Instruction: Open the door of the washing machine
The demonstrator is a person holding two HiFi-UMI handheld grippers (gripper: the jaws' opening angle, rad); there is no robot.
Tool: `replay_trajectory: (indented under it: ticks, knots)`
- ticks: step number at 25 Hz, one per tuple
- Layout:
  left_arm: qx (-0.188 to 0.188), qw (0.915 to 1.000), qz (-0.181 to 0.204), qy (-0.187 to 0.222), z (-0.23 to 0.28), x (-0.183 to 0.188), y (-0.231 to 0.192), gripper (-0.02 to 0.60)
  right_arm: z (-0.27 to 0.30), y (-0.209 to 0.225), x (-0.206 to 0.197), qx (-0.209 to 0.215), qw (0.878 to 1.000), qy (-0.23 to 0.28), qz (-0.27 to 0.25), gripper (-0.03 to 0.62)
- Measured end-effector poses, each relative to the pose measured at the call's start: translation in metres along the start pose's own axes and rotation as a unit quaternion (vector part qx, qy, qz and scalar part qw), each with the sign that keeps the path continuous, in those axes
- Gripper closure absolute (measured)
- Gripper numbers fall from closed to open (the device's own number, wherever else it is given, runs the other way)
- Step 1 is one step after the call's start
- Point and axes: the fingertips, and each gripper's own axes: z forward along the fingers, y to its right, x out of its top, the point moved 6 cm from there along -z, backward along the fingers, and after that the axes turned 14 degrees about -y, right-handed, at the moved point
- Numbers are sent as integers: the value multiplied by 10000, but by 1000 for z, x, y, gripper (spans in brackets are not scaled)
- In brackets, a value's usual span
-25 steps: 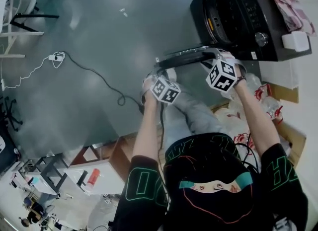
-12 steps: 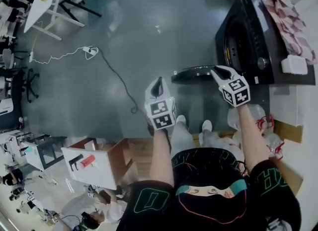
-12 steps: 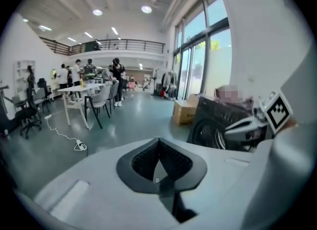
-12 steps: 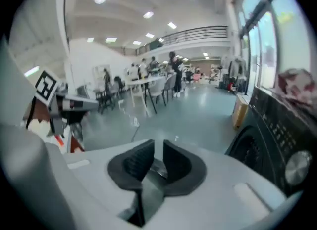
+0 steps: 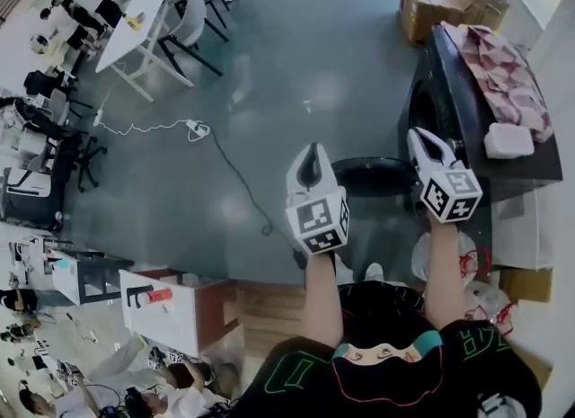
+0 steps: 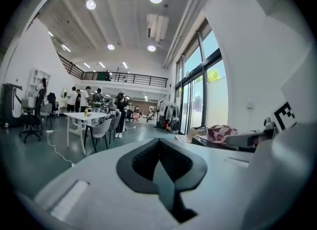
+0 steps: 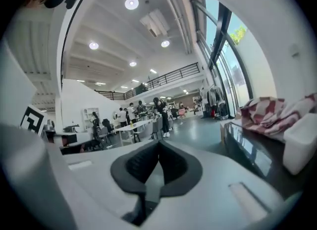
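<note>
The round dark door (image 5: 373, 176) of the black front-loading washing machine (image 5: 467, 111) already hangs wide open, so the opening looks done; the left tool (image 5: 311, 151) is clenched empty, the right tool (image 5: 420, 136) has just been closing on nothing, and only withdrawal seems left.

I can't read any words, brands or numbers here. The left cube (image 5: 317, 218) and right cube (image 5: 449, 195) show only black-and-white square markers. The green sleeve lettering (image 5: 479, 344) is too distorted to make out.
</note>
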Motion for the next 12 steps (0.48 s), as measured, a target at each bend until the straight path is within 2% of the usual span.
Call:
replay_trajectory:
  ticks: [3, 8, 12]
  knots:
    - [-207, 9991, 292, 217, -6, 24, 15, 571, -20, 2, 26, -270, 9990, 343, -120, 591]
    - [-336, 9971, 508, 462, -19, 46, 17, 571, -32, -37, 38, -535, 9931, 392, -963, 591]
    - [-298, 9958, 575, 653, -24, 52, 10, 571, -40, -41, 44, -722, 9906, 514, -1041, 591]
